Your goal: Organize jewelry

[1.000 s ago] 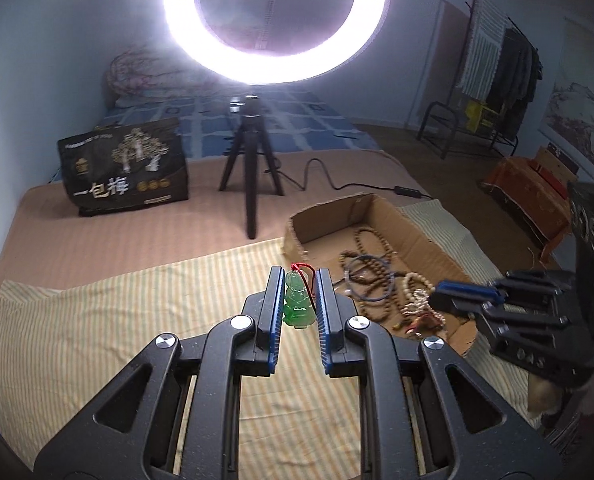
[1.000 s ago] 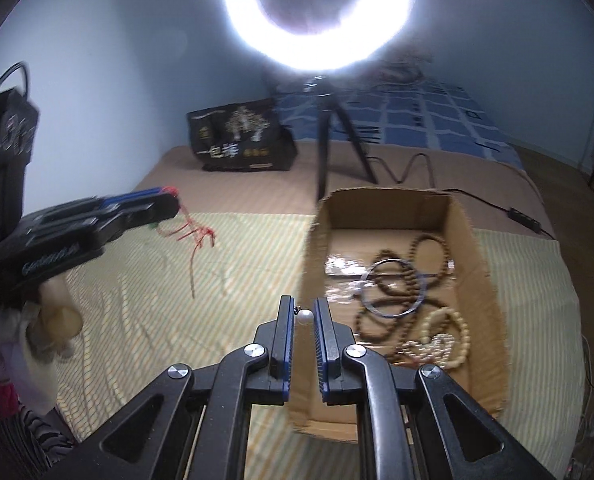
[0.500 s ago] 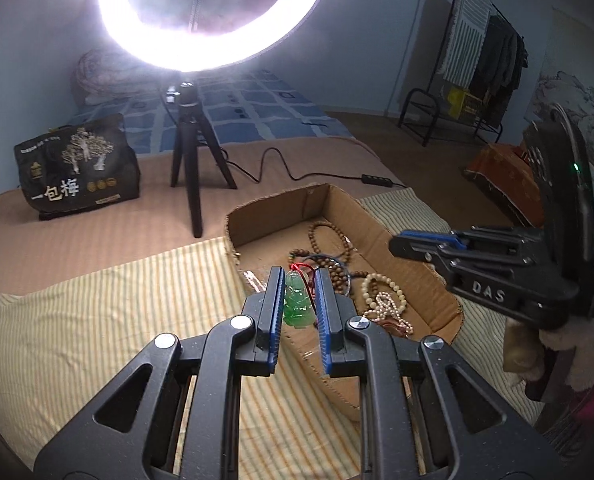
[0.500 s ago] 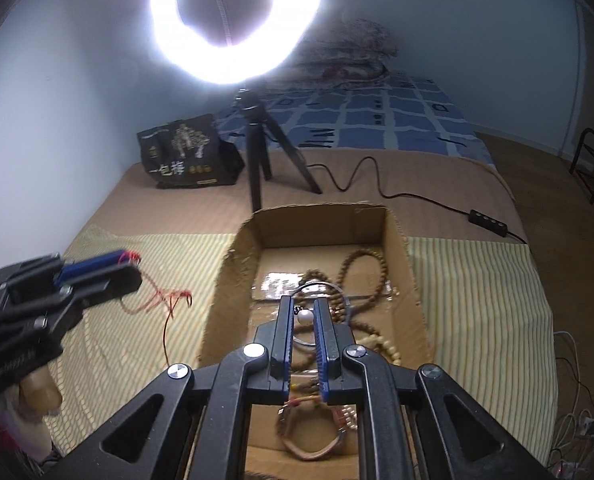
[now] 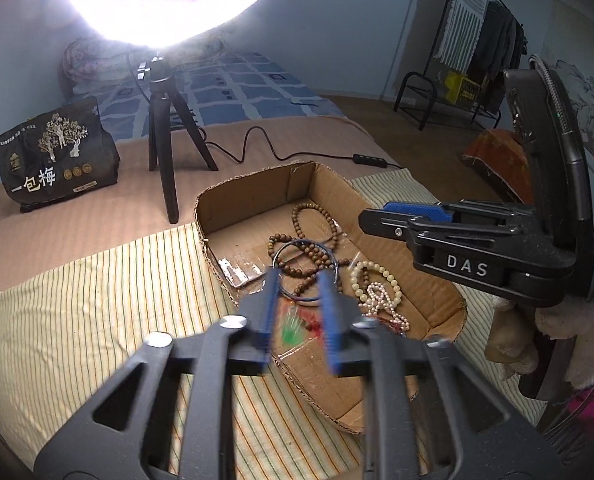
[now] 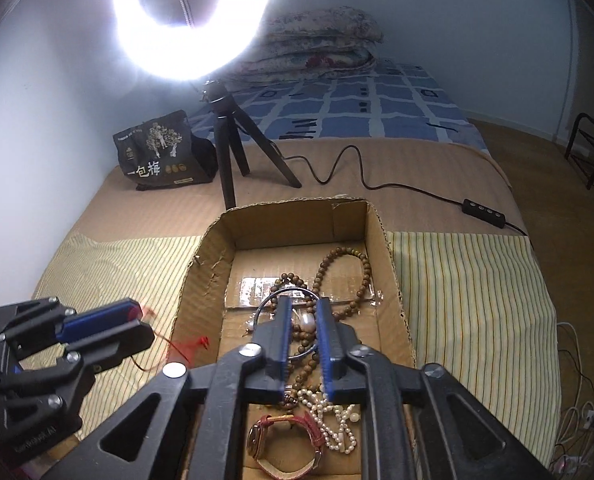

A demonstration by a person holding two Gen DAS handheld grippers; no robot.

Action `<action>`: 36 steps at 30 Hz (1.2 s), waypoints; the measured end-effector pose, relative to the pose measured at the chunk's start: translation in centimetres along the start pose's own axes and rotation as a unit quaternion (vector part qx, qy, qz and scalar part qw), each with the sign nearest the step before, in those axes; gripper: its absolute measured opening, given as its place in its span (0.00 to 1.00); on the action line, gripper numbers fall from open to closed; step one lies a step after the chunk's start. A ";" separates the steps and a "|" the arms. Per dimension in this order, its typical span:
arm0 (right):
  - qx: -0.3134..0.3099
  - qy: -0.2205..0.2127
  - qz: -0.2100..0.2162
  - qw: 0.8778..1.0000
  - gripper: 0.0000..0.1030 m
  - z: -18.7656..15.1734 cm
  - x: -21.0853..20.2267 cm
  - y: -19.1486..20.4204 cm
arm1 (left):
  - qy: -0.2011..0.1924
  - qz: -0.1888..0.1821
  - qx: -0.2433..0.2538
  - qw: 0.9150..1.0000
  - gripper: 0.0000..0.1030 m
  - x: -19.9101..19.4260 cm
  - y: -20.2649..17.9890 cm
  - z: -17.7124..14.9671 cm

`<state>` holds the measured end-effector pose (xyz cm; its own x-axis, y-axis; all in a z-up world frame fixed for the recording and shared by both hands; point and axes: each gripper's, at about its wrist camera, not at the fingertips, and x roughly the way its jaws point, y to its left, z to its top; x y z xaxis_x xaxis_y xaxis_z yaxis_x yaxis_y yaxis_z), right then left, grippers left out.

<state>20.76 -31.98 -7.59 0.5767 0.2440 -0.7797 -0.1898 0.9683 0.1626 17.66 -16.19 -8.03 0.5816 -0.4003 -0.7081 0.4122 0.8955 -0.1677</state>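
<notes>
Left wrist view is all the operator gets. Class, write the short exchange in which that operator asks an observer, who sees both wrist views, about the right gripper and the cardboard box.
Operator: I see the right gripper only from the side. Are its jaws apart?
Observer: Yes. Seen from its own camera, the jaws have just been opening. A white pearl hangs between them and seems to touch neither pad.
Operator: What lies at the near end of the cardboard box? I can't make it out.
Observer: A watch with a red strap, lying on the box floor beside the pearl strand.
</notes>
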 end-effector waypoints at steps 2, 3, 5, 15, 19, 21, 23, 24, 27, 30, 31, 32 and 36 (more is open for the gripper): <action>0.005 -0.006 -0.005 1.000 0.38 0.1 -0.1 -0.2 | -0.007 0.006 -0.007 1.000 0.66 -0.1 0.2 0.0; 0.008 -0.008 -0.009 1.000 0.47 0.1 -0.1 -0.2 | -0.011 0.008 -0.009 1.000 0.69 -0.2 0.3 0.0; 0.017 -0.017 -0.020 1.000 0.61 0.2 -0.4 -0.5 | -0.009 0.013 -0.007 1.000 0.70 -0.2 0.3 0.1; 0.032 -0.033 -0.034 0.998 0.80 0.5 -1.3 -1.0 | -0.008 0.031 0.006 0.999 0.75 -0.5 -0.1 -0.1; 0.034 -0.038 -0.036 0.998 0.83 0.5 -1.7 -1.0 | -0.015 0.034 0.011 0.999 0.75 -1.1 -0.5 -0.1; 0.034 -0.039 -0.038 0.998 0.83 0.5 -1.9 -1.1 | -0.017 0.034 0.012 0.999 0.75 -1.4 -0.8 -0.2; 0.033 -0.041 -0.040 0.998 0.84 0.4 -2.2 -1.0 | -0.022 0.035 0.013 0.999 0.75 -1.9 -1.0 -0.2; 0.033 -0.042 -0.041 0.998 0.84 0.4 -2.4 -1.0 | -0.024 0.035 0.014 0.999 0.75 -2.1 -1.2 -0.3; 0.034 -0.047 -0.043 0.997 0.87 0.3 -3.1 -0.9 | -0.032 0.035 0.017 0.999 0.77 -2.9 -1.7 -0.4; 0.033 -0.053 -0.048 0.997 0.89 0.2 -3.9 -0.7 | -0.039 0.036 0.023 0.998 0.78 -3.8 -2.2 -0.7; 0.032 -0.055 -0.050 0.997 0.90 0.1 -4.2 -0.5 | -0.040 0.035 0.024 0.998 0.78 -4.0 -2.3 -0.8; 0.031 -0.057 -0.052 0.997 0.91 0.1 -4.4 -0.4 | -0.041 0.036 0.026 0.998 0.79 -4.3 -2.4 -1.0; 0.031 -0.063 -0.060 0.996 0.93 -0.2 -5.5 -0.1 | -0.043 0.038 0.032 0.998 0.84 -5.2 -2.8 -1.4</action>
<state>17.42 -33.45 -3.43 0.6874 0.1279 -0.7149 -0.0674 0.9914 0.1125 12.51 -16.32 -4.80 0.6695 -0.3501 -0.6551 0.4078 0.9104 -0.0697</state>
